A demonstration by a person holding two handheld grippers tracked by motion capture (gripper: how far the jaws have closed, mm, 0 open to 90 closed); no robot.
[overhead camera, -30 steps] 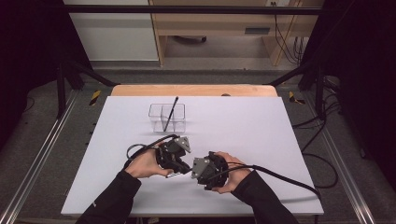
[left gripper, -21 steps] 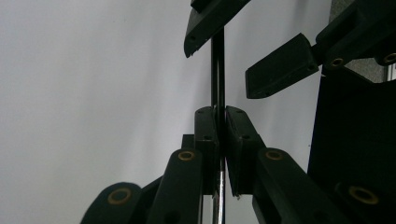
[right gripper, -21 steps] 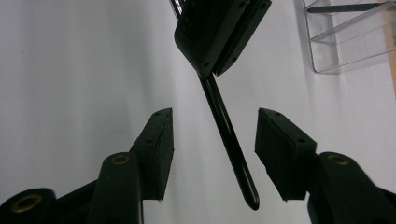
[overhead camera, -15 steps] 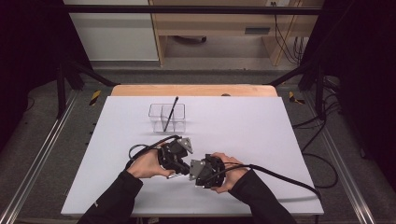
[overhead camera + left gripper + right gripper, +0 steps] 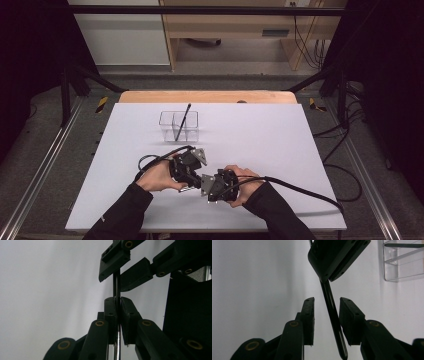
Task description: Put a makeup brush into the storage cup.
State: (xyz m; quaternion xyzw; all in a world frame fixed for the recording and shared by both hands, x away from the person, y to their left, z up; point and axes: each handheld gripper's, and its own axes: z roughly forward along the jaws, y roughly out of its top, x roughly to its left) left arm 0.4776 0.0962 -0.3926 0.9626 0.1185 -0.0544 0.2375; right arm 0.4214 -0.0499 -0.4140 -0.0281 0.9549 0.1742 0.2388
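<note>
Left gripper view: the left gripper [image 5: 118,312] is clamped on a thin black pen [image 5: 116,286], its pads pressing the shaft from both sides, and the pen runs on up between the right gripper's jaws beyond. In the right gripper view, the right gripper [image 5: 327,315] has just been closing; the pen [image 5: 333,315] stands slanted between its fingers [image 5: 308,320] with a gap on each side, untouched. From the high view, both grippers meet near the front edge of the white table [image 5: 280,140], with bare surface left, right and ahead. Farther back, well apart, a clear plastic holder [image 5: 179,126] holds a second pen [image 5: 183,120] leaning upright.
</note>
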